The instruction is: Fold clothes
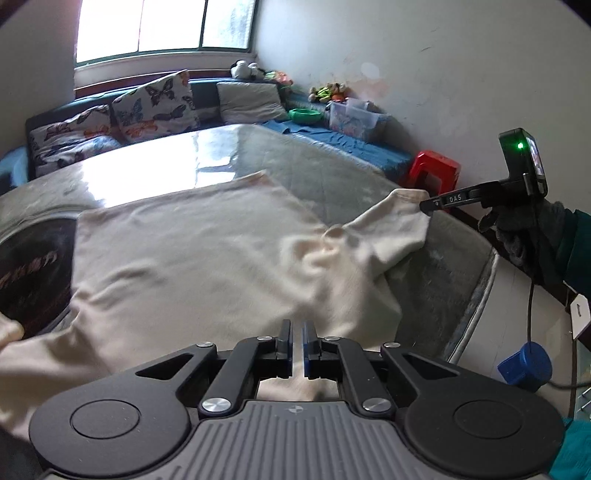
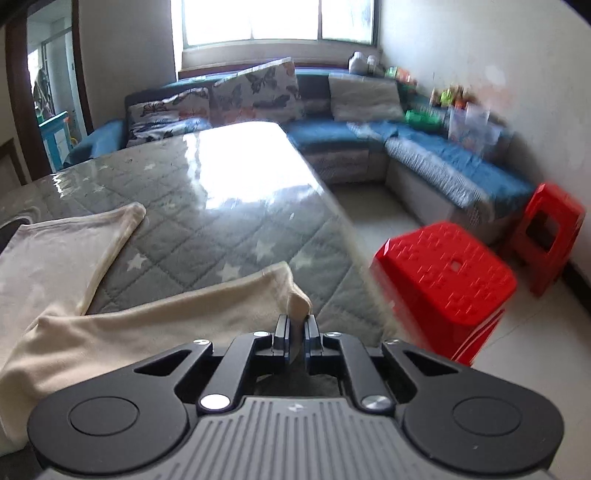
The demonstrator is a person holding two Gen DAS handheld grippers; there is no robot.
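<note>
We are handling a cream T-shirt [image 1: 207,251], lying spread ahead of both grippers on the quilted table [image 2: 229,221]; it looks soft, light and limp, so hems and sleeve ends are judged the best holds; our right gripper [image 2: 297,328] is pinching the sleeve tip between nearly closed jaws; our left gripper [image 1: 297,332] is nearly closed too, cloth beneath it, though we cannot tell whether it is gripping.

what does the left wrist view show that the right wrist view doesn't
Only the left wrist view: the right hand-held gripper from outside, pinching the cream shirt by its sleeve, plus the gloved hand and a blue cap.
Only the right wrist view: a doorway and a second red stool close by.
Both: the shirt on the quilted table, the sofa, the window.
</note>
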